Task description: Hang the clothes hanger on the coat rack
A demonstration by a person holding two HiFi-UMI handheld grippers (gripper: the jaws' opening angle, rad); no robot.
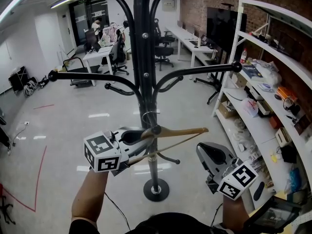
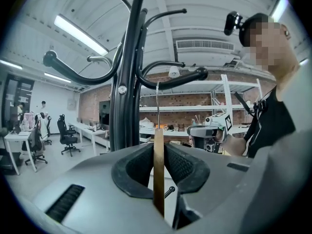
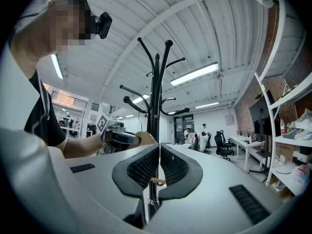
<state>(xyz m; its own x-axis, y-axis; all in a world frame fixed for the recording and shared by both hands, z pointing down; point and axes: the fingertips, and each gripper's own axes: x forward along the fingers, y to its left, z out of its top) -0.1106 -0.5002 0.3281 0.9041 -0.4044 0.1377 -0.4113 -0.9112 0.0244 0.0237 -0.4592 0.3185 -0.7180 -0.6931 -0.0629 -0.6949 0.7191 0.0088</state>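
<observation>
The black coat rack (image 1: 143,57) stands right in front of me, its pole (image 2: 127,82) rising just left of my left gripper. My left gripper (image 1: 141,136) is shut on the wooden clothes hanger (image 1: 180,131), which sticks out to the right. In the left gripper view the pads clamp the hanger's edge (image 2: 159,169), and its metal hook (image 2: 157,106) rises to just under a curved rack arm (image 2: 175,77). Whether the hook rests on an arm I cannot tell. My right gripper (image 1: 202,150) hangs below the hanger's right end, shut (image 3: 159,152) with nothing between its pads.
A white shelving unit (image 1: 253,82) loaded with boxes and small items runs along the right. The rack's round base (image 1: 156,190) sits on the glossy floor. Desks, office chairs (image 1: 118,52) and people are far behind. Red tape lines (image 1: 41,174) mark the floor at left.
</observation>
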